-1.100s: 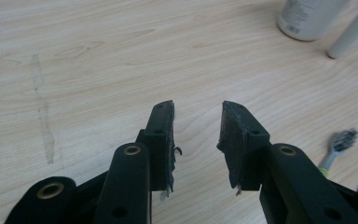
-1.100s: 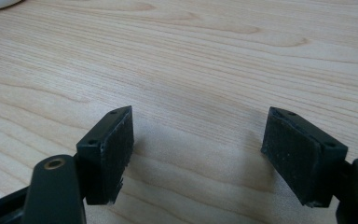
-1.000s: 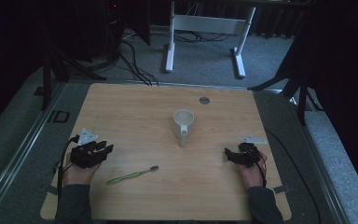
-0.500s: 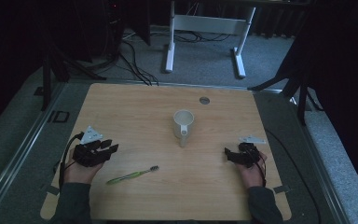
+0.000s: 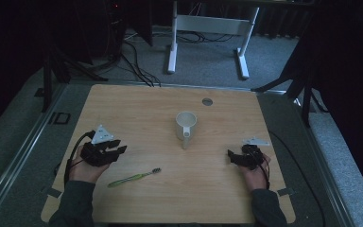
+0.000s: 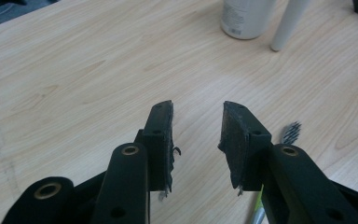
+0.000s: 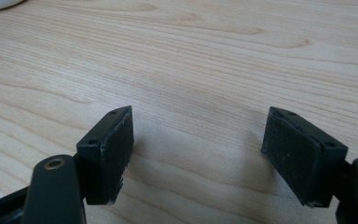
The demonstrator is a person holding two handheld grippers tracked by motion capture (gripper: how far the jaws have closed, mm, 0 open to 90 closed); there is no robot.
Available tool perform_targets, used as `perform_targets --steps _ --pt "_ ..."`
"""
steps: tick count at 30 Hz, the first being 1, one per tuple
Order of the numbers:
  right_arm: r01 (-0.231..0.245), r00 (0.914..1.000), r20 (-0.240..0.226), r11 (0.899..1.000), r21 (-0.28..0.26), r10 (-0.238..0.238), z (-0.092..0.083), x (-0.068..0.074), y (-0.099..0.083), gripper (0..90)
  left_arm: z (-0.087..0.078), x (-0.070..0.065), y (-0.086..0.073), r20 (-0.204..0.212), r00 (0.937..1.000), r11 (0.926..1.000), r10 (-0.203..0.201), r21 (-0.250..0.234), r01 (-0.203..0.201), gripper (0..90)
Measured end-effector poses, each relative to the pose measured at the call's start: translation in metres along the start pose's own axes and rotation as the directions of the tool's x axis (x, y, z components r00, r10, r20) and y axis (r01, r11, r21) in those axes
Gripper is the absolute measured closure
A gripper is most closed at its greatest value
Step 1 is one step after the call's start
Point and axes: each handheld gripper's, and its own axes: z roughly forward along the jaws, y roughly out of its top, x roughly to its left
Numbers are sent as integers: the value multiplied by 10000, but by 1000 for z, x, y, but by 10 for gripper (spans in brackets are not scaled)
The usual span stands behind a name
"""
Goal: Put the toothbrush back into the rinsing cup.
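High view, layout: we see the table [image 5: 137, 106] with a white mug [image 5: 186, 126] near its middle, handle toward us; the green toothbrush [image 5: 134, 178] lies flat in front of it, bristle end pointing right
High view, left hand: our left gripper [image 5: 109, 152] sits just left of and a little beyond the toothbrush, apart from it; we judge the step in hand to be reaching for that toothbrush
High view, right hand: our right gripper [image 5: 236, 158] rests near the right edge, well apart from mug and toothbrush
Left gripper view, jaws: they stand narrowly parted with bare wood between them, holding nothing; the left pad [image 6: 167, 140] is frayed at its edge
Left gripper view, target: the toothbrush bristles [image 6: 290, 133] peek out just right of the right jaw, and a bit of green handle [image 6: 259, 205] shows below it; so the toothbrush lies beside the gap, not inside it; the mug base [image 6: 247, 17] stands far ahead
Right gripper view, jaws: wide apart over bare wood, empty; the right pad [image 7: 292, 156] faces inward
Advice, aim: we should shift the left gripper toward the handle, turn it so the jaws straddle the thin handle crosswise, and come down low
Advice, grip: we should close on the mid-handle, not the bristles; a slim handle lying flat can skid or roll, so squeeze slowly
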Motion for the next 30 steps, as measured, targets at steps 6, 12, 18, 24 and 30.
perform_targets --steps 6,12,18,24,30 --pt "6 10000 0 10000 2 -6 0 0 0 245 6 -1 4 238 9994 9991 259 317 -267 640" --pt "6 10000 0 10000 1 -6 0 0 0 245 11 -3 7 472 9976 9971 509 544 -534 634" --pt "11 10000 -10 10000 2 -11 0 0 0 245 11 -2 7 827 9949 9962 570 613 -621 635" --pt "13 10000 -20 10000 3 -13 0 0 0 245 11 -1 8 1286 9901 9961 563 601 -644 634" --pt "11 10000 -18 10000 -1 -11 0 0 0 245 13 -4 8 1326 9888 9927 686 891 -808 612"
